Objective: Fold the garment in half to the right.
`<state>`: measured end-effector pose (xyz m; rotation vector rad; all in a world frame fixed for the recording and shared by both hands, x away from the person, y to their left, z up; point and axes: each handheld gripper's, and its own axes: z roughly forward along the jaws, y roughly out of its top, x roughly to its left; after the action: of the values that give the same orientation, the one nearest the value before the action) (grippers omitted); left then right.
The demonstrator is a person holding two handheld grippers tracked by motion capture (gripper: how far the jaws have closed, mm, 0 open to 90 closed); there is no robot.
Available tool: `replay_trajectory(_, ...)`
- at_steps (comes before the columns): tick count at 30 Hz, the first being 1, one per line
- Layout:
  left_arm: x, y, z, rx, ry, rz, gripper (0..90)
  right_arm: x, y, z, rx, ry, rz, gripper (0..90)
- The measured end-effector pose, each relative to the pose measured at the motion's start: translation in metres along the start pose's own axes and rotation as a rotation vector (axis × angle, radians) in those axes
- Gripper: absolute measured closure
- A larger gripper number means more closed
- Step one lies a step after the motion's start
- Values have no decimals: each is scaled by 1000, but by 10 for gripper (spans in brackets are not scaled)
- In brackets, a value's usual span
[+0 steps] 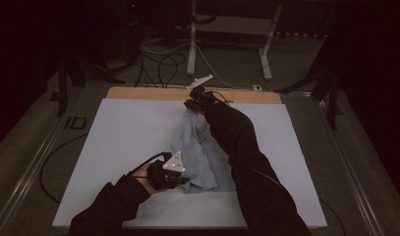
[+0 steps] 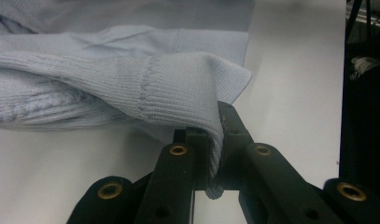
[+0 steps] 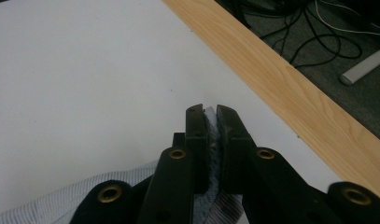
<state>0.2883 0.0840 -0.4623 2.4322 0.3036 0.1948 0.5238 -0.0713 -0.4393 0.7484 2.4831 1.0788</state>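
Both my tongs are clamped on the pale blue knit sweater: my left gripper pinches its ribbed hem at seven o'clock on the white sheet, my right gripper nips fabric at twelve, near the wooden edge.

The room is dim, its far side almost black. A white sheet covers the table, leaving a strip of light wood bare along the far edge. Beyond it lies grey carpet strewn with black and white cables, and on it stand the white legs of a desk and dark stands at either side.
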Motion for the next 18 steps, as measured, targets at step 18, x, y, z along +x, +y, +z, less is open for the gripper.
replay_trajectory(18,-4,41,24,6,-26,67,869,-21,-19,-20,-21,-17,22,847)
